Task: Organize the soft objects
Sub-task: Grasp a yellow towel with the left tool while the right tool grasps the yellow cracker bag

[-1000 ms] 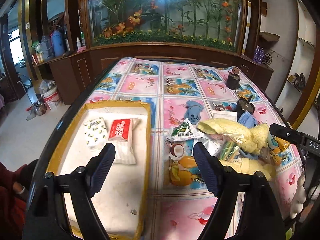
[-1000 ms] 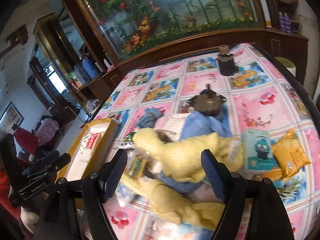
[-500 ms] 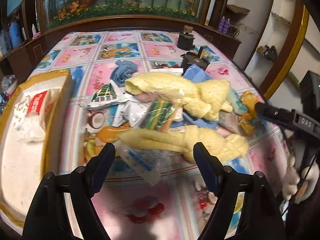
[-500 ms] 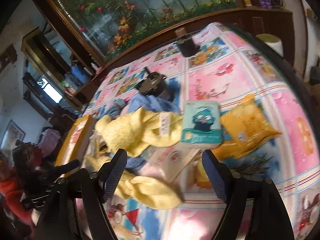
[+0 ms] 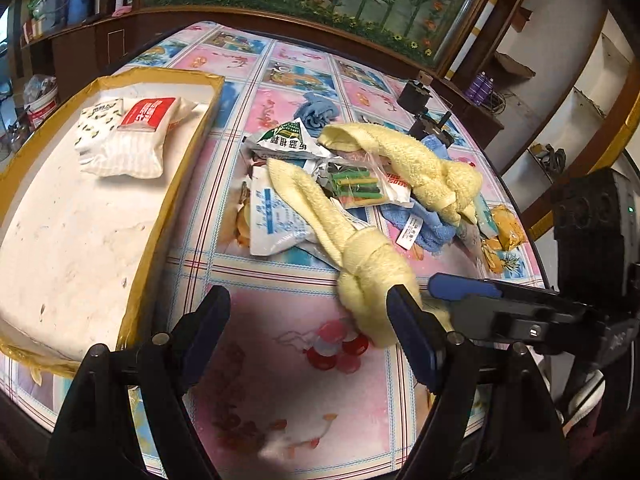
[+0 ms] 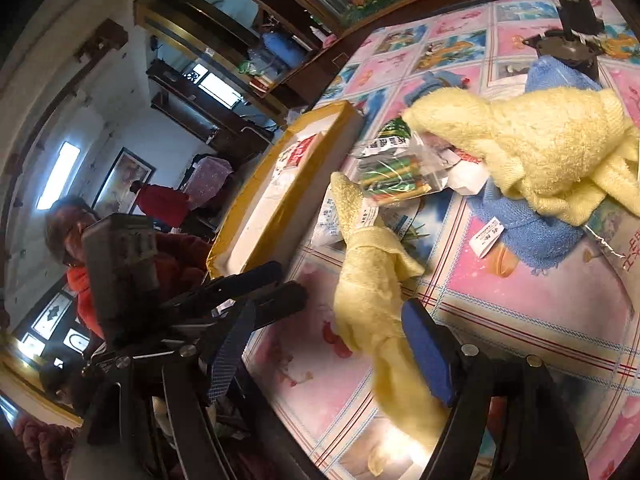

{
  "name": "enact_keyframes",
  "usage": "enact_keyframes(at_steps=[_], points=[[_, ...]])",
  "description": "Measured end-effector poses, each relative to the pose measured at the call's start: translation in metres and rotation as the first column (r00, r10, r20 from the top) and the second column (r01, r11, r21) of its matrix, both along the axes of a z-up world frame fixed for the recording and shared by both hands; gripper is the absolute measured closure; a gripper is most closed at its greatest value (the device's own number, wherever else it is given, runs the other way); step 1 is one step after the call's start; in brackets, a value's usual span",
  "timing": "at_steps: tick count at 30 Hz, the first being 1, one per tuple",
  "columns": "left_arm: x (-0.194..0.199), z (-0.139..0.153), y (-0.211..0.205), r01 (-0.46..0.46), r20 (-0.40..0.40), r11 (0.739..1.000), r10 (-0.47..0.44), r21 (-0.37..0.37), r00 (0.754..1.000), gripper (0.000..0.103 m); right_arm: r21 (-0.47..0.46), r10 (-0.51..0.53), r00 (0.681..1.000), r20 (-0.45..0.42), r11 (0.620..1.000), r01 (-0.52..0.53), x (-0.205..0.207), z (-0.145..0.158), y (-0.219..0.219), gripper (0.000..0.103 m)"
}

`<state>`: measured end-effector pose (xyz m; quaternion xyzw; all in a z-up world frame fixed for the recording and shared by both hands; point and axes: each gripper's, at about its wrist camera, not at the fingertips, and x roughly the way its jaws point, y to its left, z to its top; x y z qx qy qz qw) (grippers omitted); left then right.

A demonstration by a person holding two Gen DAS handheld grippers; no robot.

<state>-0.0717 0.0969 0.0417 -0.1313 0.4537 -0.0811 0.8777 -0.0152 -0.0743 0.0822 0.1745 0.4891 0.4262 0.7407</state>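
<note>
A knotted yellow towel [image 5: 368, 276] lies at the near edge of the pile on the flowered tablecloth. Its near end runs between the fingers of my right gripper [image 6: 330, 352], which is open and straddles it. My left gripper [image 5: 310, 336] is open too, just left of the knot, its right finger [image 5: 412, 340] against the towel. A second yellow towel [image 5: 400, 160] rests on a blue towel [image 5: 420, 224] farther back. The gold-rimmed tray [image 5: 176, 184] on the left holds two tissue packs [image 5: 132, 140].
Snack packets [image 5: 284, 140], a bag of green sticks [image 5: 360, 188] and a small blue cloth [image 5: 320, 110] are mixed into the pile. Black stands [image 5: 414, 96] sit at the far side. A person in red [image 6: 168, 200] stands beyond the table.
Both grippers have dropped low and come in on the knotted yellow towel. The right gripper now has the towel's end between its fingers; earlier it looked over the pile from above.
</note>
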Motion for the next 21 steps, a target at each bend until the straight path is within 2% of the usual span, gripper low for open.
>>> enact_keyframes(at_steps=[4,7,11,14,15,19,21], points=[[0.0,0.0,-0.007,0.023,0.013,1.0,-0.023,0.002,1.0,0.023,-0.036,-0.135,0.988,0.072,0.99,0.138,-0.013,0.02,-0.043,0.025],[0.008,-0.002,-0.016,0.028,0.009,0.999,-0.029,0.047,1.0,0.023,-0.077,-0.289,0.951,0.108,0.952,0.298,-0.014,0.028,-0.093,0.024],[0.021,-0.006,-0.034,0.047,0.0,0.996,-0.047,0.078,0.999,0.021,-0.176,-0.497,0.855,0.149,0.837,0.517,-0.012,0.028,-0.164,0.024],[0.032,-0.004,-0.049,0.064,0.008,0.991,-0.065,0.119,0.998,0.021,-0.25,-0.588,0.791,0.169,0.751,0.611,-0.001,0.026,-0.201,0.024],[0.035,-0.005,-0.054,0.067,0.007,0.99,-0.068,0.127,0.998,0.021,-0.27,-0.6,0.781,0.174,0.734,0.624,0.003,0.023,-0.211,0.024],[0.048,-0.014,-0.07,0.097,-0.025,0.986,-0.094,0.137,0.995,0.021,-0.331,-0.597,0.782,0.182,0.711,0.62,0.02,0.012,-0.216,0.024],[0.052,-0.018,-0.079,0.112,-0.043,0.983,-0.107,0.147,0.993,0.021,-0.39,-0.572,0.786,0.235,0.685,0.615,0.033,0.006,-0.213,0.024]])
